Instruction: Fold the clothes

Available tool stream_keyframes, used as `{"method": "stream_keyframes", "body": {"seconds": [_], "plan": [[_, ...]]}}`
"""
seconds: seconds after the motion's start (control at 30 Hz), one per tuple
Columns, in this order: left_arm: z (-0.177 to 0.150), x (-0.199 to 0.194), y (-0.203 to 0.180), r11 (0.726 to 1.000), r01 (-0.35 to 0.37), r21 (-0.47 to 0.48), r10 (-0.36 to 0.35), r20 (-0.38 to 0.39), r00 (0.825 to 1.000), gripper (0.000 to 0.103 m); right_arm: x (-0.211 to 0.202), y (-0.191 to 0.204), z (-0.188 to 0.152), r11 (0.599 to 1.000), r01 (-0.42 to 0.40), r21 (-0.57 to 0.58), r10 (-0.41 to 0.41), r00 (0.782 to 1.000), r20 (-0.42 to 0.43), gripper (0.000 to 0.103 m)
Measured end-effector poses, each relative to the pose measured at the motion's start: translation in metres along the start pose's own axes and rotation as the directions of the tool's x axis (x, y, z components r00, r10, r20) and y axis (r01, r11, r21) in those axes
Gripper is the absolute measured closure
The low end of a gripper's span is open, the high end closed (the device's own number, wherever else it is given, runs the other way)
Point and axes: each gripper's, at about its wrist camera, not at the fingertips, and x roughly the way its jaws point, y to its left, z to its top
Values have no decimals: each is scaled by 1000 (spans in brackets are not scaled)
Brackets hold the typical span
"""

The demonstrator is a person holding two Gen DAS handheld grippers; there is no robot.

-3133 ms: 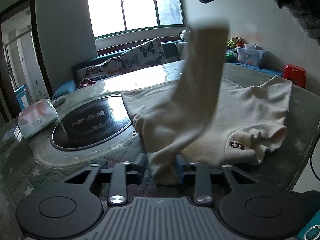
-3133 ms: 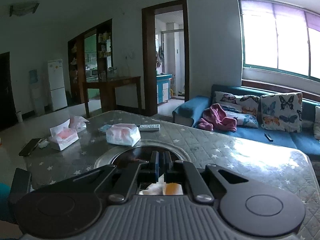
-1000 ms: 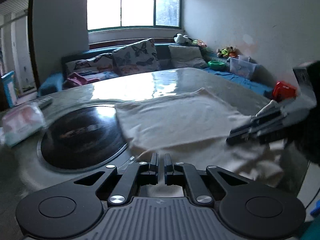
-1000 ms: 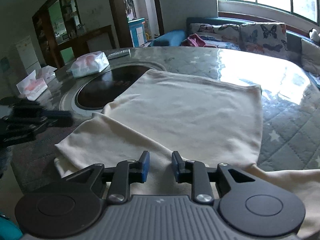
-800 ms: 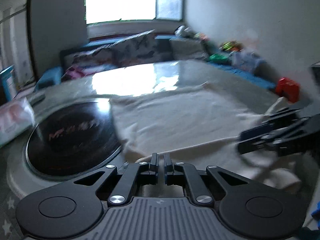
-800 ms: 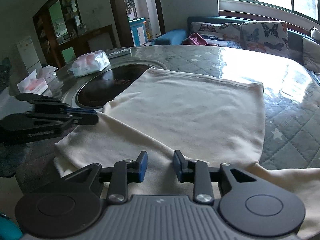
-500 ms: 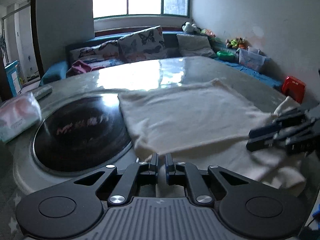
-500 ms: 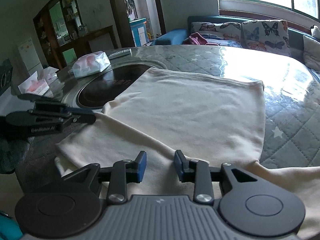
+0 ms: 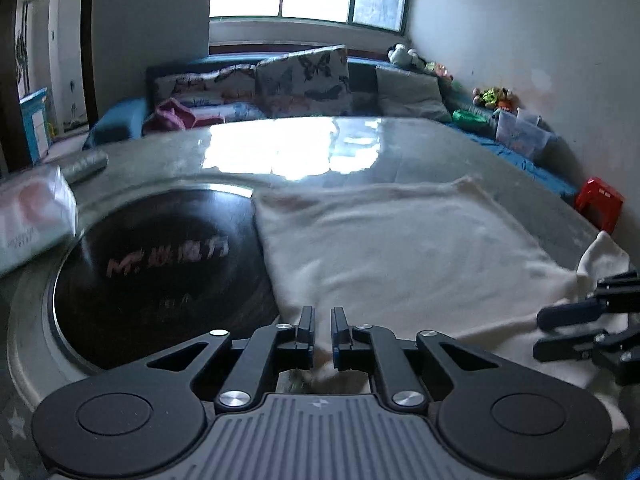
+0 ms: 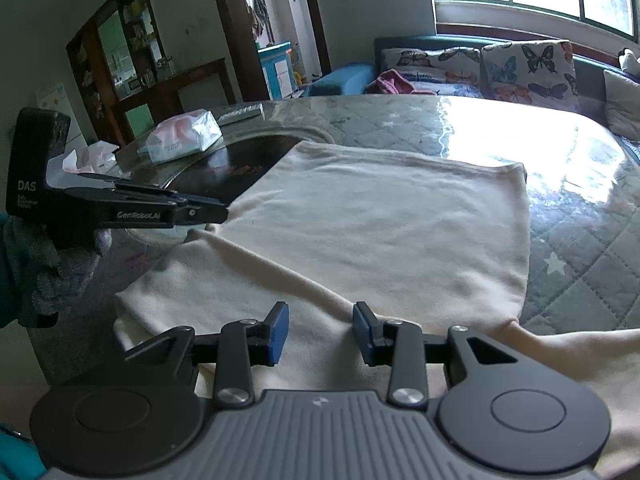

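Cream shirt [image 10: 384, 220] spread flat on quilted table [image 10: 580, 248], near edge folded over in a thick band toward the cameras, far hem straight and close to the bright window glare on the tabletop. Left corner of shirt overlapping rim of black round plate [image 9: 160, 264] set into table. Sleeve or loose corner bunched at right end in left wrist view, just beside the other tool.

Left gripper [image 9: 322, 326]: jaws nearly together, only a thin slit, nothing pinched; cloth lying below and ahead of the tips. In right wrist view same tool [image 10: 208, 210] seen side-on at left, tips right at shirt's left fold edge; touching or just above, can't tell. Held by a gloved hand [image 10: 44, 256], grey knit, teal sleeve behind.

Right gripper [image 10: 320, 334]: jaws partway apart, blue pads [image 10: 278, 332] either side of bare cloth, not pressing; have just been opening, w/ the folded band lying under the gap. Also visible at far right of left wrist view [image 9: 560, 332], over bunched end.

Tissue pack [image 10: 182, 140] on table's far left by plate. Sofa w/ butterfly cushions [image 10: 528, 72] behind, under window.
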Motion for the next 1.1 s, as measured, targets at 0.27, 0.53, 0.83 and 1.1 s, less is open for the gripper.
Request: {"method": "stream_keyframes", "body": {"seconds": [0.27,0.53,0.83,1.1], "plan": [[3,11,-13,998,-29,47,29,-2,1000,91,-21,-6,-12,999,39,15,-39,999,8,67],[-3,-12,-59,989,52,140,-59,41,997,72,-70,-36,-34,977,161,140,-172,983,71,67],[-13,-23,-111,965,152,213,-164,37,986,62,-115,-126,-63,815,448,368,-498,866,48,67],[-24,-26,-135,951,174,257,-185,18,983,55,-123,-176,-80,696,517,498,-607,794,23,67]]}}
